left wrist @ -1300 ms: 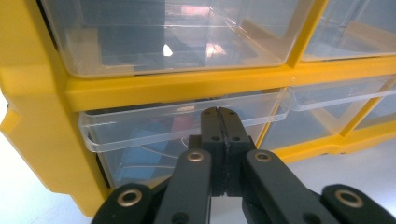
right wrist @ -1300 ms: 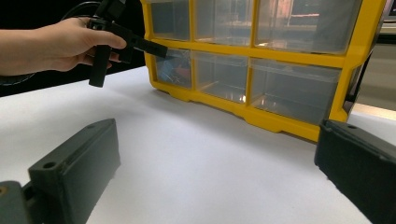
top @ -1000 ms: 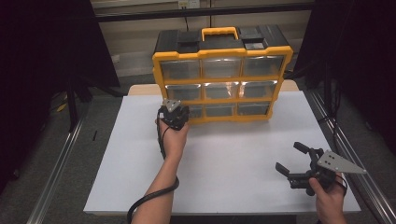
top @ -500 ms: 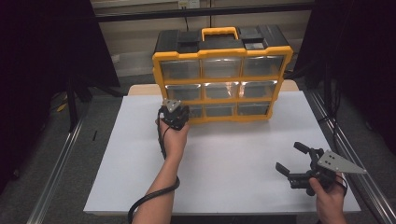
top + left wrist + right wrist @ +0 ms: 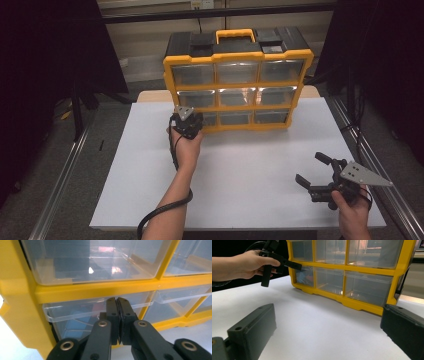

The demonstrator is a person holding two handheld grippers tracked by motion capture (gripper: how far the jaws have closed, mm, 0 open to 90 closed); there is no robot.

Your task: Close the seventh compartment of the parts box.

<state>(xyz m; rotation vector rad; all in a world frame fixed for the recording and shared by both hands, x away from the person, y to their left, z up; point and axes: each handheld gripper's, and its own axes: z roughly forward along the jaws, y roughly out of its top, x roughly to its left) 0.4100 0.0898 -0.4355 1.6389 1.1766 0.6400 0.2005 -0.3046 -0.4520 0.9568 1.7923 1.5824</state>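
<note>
yellow drawer organizer (image 5: 239, 80) standing upright at far edge of white table (image 5: 240, 175), black top with yellow carry handle (image 5: 235, 35), three rows of three clear drawers. bottom-left drawer (image 5: 82, 315) holding something blue and red, contents blurred; middle-left drawer (image 5: 90, 262) holding dark items. left tool (image 5: 117, 301) pinched closed on bottom-left drawer's front lip. right tool (image 5: 316, 172) wide open, holding nothing, low over table near right, well apart from organizer. dark surroundings, metal rails either side.
</note>
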